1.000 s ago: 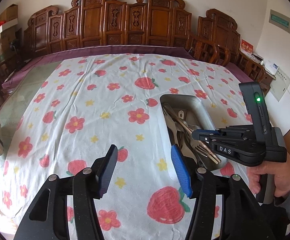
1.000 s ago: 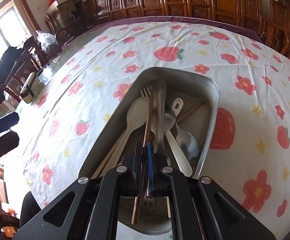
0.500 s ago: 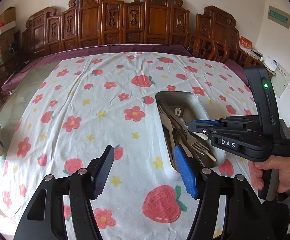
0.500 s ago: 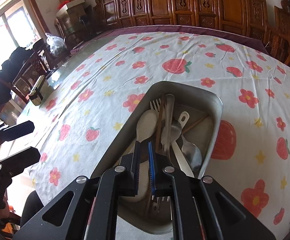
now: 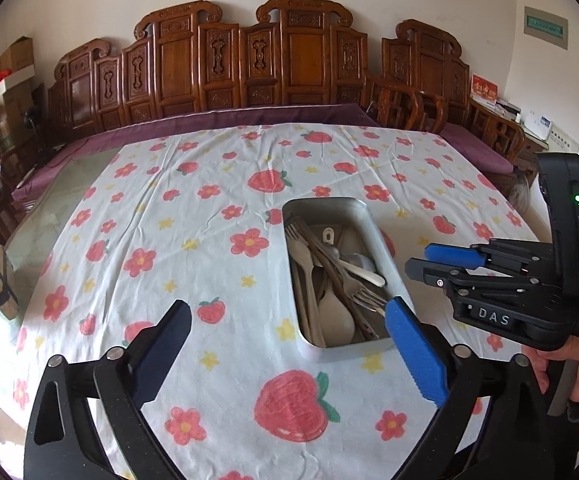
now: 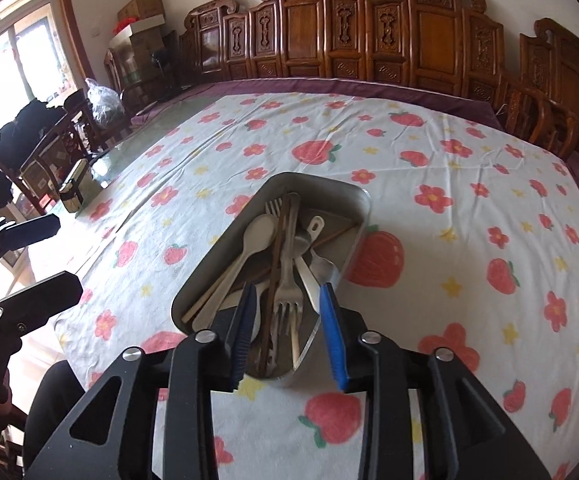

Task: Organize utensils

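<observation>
Metal tray on the flowered cloth holds forks, spoons & chopsticks in a heap. Right gripper hangs over tray's near end, jaws apart, empty. Left gripper near tray's left side, jaws wide apart, empty.

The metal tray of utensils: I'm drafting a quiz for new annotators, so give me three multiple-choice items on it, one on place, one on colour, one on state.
1. Where are the utensils?
A. Scattered over the tablecloth
B. All inside the metal tray
C. On a chair

2. What colour is the pad on one finger of the right tongs?
A. Blue
B. Red
C. Green

3. How are the right tongs?
A. Shut on a fork
B. Shut on nothing
C. Open, holding nothing

Answers: 1 B, since the forks, spoons and chopsticks all lie within the tray's walls. 2 A, the blue pad shows in the right wrist view. 3 C, its fingers stand apart above the tray's near end, gripping nothing.
</observation>
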`<state>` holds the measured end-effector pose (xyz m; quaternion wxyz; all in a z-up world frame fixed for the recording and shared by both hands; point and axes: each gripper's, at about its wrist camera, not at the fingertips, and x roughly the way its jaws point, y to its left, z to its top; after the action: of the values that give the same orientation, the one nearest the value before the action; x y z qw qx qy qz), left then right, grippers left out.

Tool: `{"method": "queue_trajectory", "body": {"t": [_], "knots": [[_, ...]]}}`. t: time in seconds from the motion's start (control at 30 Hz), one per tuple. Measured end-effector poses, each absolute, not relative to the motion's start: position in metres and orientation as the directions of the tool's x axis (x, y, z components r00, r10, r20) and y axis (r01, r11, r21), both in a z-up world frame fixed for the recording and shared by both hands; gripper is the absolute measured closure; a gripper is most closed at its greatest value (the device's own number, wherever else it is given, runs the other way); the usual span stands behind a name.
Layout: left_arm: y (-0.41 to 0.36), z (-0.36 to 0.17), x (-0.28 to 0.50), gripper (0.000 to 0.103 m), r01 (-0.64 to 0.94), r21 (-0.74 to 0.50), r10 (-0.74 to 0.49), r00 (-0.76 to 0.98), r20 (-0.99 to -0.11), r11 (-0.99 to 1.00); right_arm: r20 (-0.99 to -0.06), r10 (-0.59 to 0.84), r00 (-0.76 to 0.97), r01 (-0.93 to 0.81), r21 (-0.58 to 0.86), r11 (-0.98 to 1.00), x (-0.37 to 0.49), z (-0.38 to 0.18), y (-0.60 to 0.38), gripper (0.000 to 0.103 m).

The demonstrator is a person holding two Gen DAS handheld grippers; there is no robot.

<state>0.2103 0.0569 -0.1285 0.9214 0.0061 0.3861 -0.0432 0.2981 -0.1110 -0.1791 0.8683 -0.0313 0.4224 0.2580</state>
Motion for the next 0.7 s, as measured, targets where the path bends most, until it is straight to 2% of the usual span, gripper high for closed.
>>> {"method": "queue_trajectory", "body": {"t": [0.03,0.07,0.2,0.27,0.33,0.43,0.7], "knots": [[0.054,-0.127,0.208,0.008,0.084,-0.024,-0.076,0.7,-0.71,0.996,-0.748,0.411,0.522,-0.467,0.153,0.871,0.294,-0.177,-0.115,0.048],[0.053,-0.126,0.207,0.008,0.084,-0.026,-0.077,0.701,-0.709,0.996,-0.743,0.398,0.539,-0.455,0.141,0.879,0.289,-0.174,-0.121,0.042],[0.045,-0.123,0.198,0.008,0.062,-0.028,-0.064,0.709,-0.702,0.998,-0.729,0.375,0.573,-0.43,0.122,0.894,0.272,-0.167,-0.136,0.03],[0.041,-0.122,0.194,0.008,0.059,-0.037,-0.068,0.711,-0.7,0.998,-0.716,0.365,0.594,-0.417,0.114,0.902,0.261,-0.163,-0.144,0.015],[0.037,-0.12,0.19,0.008,0.055,-0.036,-0.064,0.714,-0.697,0.998,-0.703,0.354,0.616,-0.4,0.108,0.91,0.253,-0.159,-0.152,0.008],[0.029,-0.118,0.184,0.008,0.047,-0.022,-0.049,0.719,-0.694,0.999,-0.695,0.336,0.635,-0.377,0.101,0.921,0.241,-0.154,-0.163,0.003],[0.006,-0.105,0.169,0.008,0.061,-0.018,-0.057,0.722,-0.69,0.998,-0.674,0.288,0.681,-0.318,0.082,0.945,0.215,-0.137,-0.19,0.003]]}}
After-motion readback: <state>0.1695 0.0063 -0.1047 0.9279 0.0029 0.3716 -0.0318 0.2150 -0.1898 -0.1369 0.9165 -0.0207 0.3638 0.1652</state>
